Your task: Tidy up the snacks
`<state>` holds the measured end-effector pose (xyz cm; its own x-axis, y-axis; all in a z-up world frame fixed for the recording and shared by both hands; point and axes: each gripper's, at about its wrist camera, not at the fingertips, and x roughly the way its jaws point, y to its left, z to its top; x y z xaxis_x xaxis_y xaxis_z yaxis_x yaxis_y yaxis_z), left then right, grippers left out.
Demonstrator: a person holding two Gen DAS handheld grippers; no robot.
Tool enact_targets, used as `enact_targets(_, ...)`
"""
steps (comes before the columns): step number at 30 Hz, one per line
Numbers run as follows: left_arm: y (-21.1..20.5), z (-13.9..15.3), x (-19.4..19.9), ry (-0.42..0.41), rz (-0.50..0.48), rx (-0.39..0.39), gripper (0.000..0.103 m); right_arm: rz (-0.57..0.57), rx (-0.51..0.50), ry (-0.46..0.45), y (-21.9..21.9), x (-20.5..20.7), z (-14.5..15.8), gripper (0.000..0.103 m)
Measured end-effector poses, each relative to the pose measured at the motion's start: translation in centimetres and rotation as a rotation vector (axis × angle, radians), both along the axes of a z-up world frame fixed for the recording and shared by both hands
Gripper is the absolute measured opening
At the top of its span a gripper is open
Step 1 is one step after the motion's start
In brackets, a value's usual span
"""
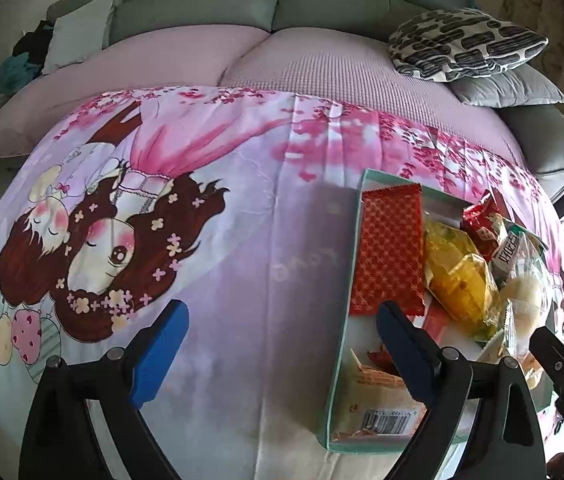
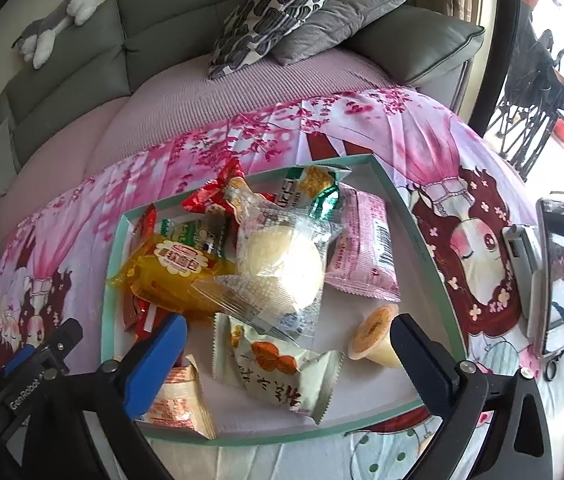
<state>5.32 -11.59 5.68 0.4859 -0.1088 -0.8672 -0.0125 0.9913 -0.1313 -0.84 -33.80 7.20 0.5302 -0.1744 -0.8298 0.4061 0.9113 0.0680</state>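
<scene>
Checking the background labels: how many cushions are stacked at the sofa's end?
2: a black-and-white patterned cushion lying on top of a plain grey cushion, by the sofa armrest. Others may be out of frame.

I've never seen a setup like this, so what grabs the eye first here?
A shallow green-edged box heaped with wrapped snacks sits on a pink cartoon blanket, a clear-wrapped pale bun topping the pile. Behind it, a patterned pillow lies on the sofa. The right gripper hovers over the snacks, jaws wide.

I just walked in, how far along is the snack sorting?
Done: the snack packets already lie piled in the shallow mint-green cardboard tray, including a clear-wrapped pale bun. In hand: nothing; left gripper and right gripper are both open. Left: I see no loose snacks outside it.
</scene>
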Motion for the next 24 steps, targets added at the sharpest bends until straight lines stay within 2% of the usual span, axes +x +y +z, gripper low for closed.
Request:
enact_targets(8, 0.5, -0.1, 0.3, -0.009, 0.022, 0.003, 0.095, -0.011, 0.050, -0.044, -0.4, 0.0, 0.0, 0.103)
enact_targets(12, 0.8, -0.1, 0.5, -0.022, 0.034, 0.008, 0.095, -0.013, 0.015, -0.043, -0.1, 0.1, -0.1, 0.103)
enact_targets(24, 1.2, -0.5, 1.1, -0.029, 0.034, 0.007, 0.095, 0.016, 0.008, -0.033, 0.6, 0.7, -0.6, 0.103)
